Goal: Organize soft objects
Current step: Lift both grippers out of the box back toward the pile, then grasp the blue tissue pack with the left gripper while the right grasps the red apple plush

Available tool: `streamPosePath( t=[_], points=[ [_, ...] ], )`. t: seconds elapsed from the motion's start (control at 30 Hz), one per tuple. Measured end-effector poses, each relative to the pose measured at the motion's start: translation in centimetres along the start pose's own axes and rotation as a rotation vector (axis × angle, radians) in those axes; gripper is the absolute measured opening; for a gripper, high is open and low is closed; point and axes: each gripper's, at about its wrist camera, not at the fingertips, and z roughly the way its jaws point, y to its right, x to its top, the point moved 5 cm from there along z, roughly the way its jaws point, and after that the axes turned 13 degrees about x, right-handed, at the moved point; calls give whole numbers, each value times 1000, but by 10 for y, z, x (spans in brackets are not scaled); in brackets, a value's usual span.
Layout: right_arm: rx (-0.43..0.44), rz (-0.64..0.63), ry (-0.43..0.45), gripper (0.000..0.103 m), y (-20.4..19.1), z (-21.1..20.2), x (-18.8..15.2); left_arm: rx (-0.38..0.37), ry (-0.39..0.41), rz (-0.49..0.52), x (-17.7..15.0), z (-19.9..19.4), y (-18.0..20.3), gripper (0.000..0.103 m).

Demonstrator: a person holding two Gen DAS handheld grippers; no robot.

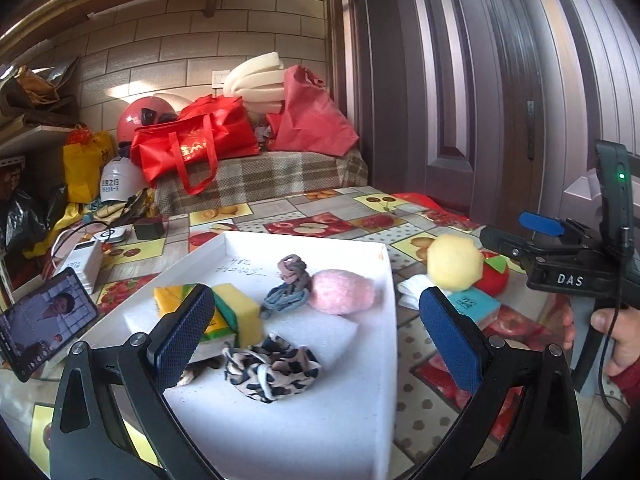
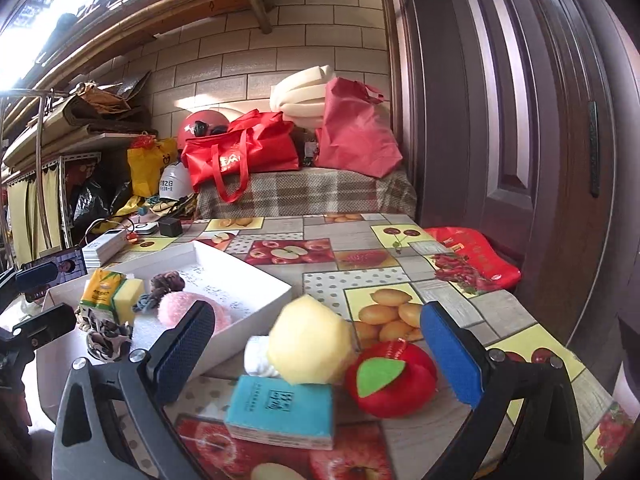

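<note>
Looking down the left wrist view: left gripper (image 1: 316,322) hung over the shallow white foam-lined tray (image 1: 384,320), jaws spread wide, nothing between them. In the tray sat a leopard-print fabric scrunchie (image 1: 272,372), a yellow-and-green sponge block (image 1: 238,312), a yellow tissue pack (image 1: 176,300), a grey-blue knotted hair tie (image 1: 286,298), a brown-grey hair tie (image 1: 292,267) and a fluffy pink pompom (image 1: 342,292). The right gripper's body (image 1: 560,264) came in from the right, a hand (image 1: 618,334) on its handle; jaw gap couldn't be read from here.

Right wrist view: right gripper (image 2: 316,342) jaws wide apart, empty. Between and just ahead of them, on the fruit-print tablecloth (image 2: 400,276), sat a pale yellow foam ball (image 2: 310,346), touching a red plush apple with green leaf (image 2: 390,380), a teal tissue pack (image 2: 282,412) and a white ribbed soft roll (image 2: 258,358). All four were outside the tray, just beside its right wall.
</note>
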Motion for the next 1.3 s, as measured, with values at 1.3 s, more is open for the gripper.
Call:
streamPosePath(
  t=[1.3],
  points=[
    [167,305,-393,65,91,35,-45,-261,-379,339,-23,76,174,83]
  ],
)
